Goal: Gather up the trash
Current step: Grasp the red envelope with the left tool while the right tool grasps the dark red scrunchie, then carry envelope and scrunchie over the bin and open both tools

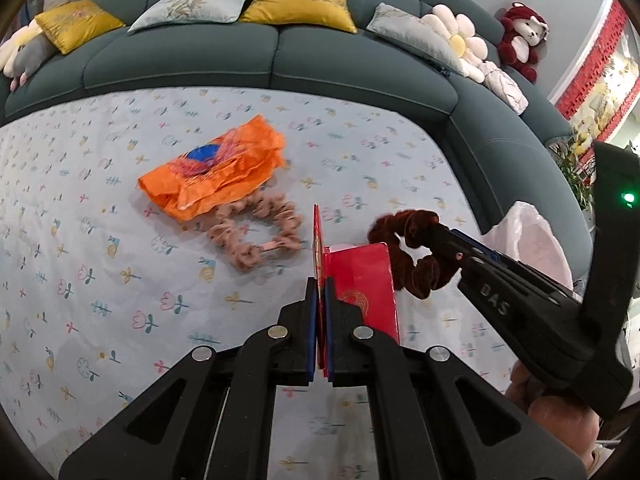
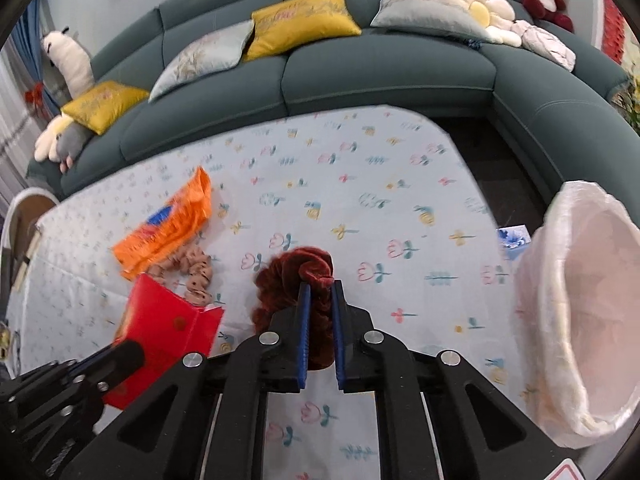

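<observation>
My left gripper (image 1: 320, 282) is shut on the edge of a red paper packet (image 1: 364, 292) with a gold print, held just over the table. In the right wrist view the same packet (image 2: 168, 320) hangs at the left gripper (image 2: 132, 354), lower left. My right gripper (image 2: 321, 285) is shut on a dark red-brown velvet scrunchie (image 2: 288, 276), which bunches between the blue pads. From the left wrist view, the right gripper (image 1: 436, 230) and the scrunchie (image 1: 412, 264) sit right beside the packet. An orange crumpled wrapper (image 1: 216, 168) lies on the cloth further back.
A pink-beige scrunchie (image 1: 256, 236) lies against the orange wrapper (image 2: 168, 224). A bin lined with a pale bag (image 2: 580, 312) stands off the table's right edge. The floral tablecloth (image 2: 360, 184) covers the table. A dark green sofa (image 2: 380, 76) with cushions curves behind.
</observation>
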